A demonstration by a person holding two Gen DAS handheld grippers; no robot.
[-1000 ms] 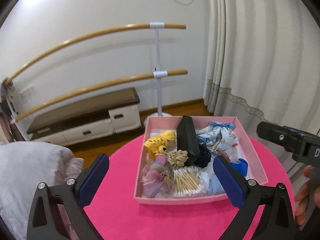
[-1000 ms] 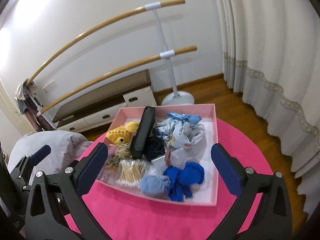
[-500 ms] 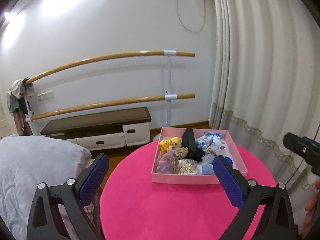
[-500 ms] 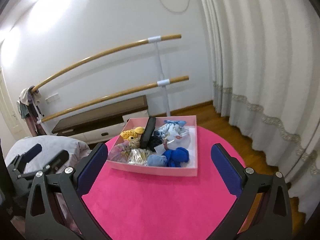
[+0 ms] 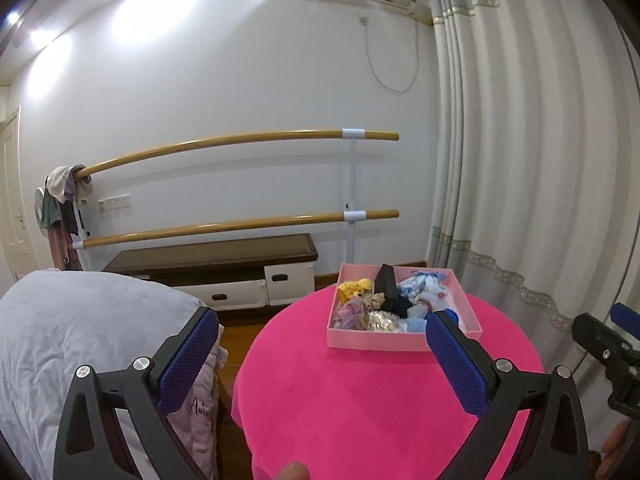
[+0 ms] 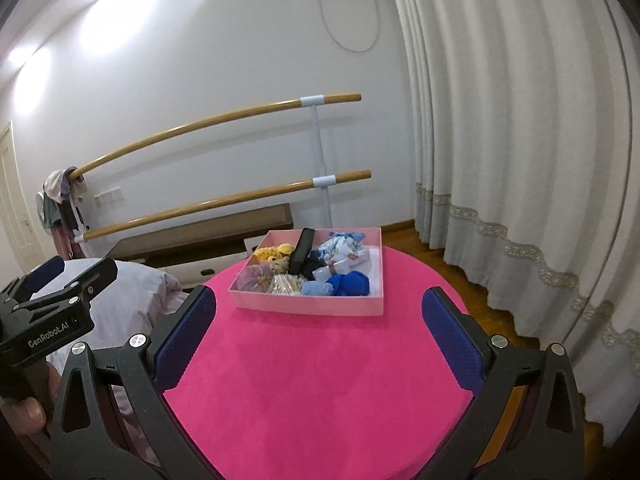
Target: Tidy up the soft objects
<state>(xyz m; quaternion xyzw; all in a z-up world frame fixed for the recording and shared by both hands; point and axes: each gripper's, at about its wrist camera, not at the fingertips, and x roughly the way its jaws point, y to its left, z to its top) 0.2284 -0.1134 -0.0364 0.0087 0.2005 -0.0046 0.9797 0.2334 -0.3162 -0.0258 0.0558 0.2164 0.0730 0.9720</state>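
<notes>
A pink tray (image 5: 404, 342) (image 6: 308, 306) sits at the far side of a round table with a bright pink cloth (image 5: 360, 400) (image 6: 320, 380). The tray holds a yellow knitted doll (image 6: 274, 252), a black case (image 6: 301, 256), a patterned blue cloth (image 6: 340, 246), blue socks (image 6: 348, 284), cotton swabs (image 6: 285, 284) and a lilac scrunchie (image 6: 252, 276). My left gripper (image 5: 320, 354) stands open, high above the near table edge and well back from the tray. My right gripper (image 6: 318, 332) is open too, also held back from the tray, with nothing between its fingers.
A bed with a grey quilt (image 5: 80, 332) lies left of the table. Behind stand a ballet barre (image 5: 240, 144), a low wooden bench with white drawers (image 5: 224, 268), and long curtains (image 5: 520, 200) on the right. Wooden floor (image 6: 500, 308) shows beside the table.
Both grippers have pulled back and up from the tray, which now looks small and far. Both stay open and empty. The things in the tray have not moved.
</notes>
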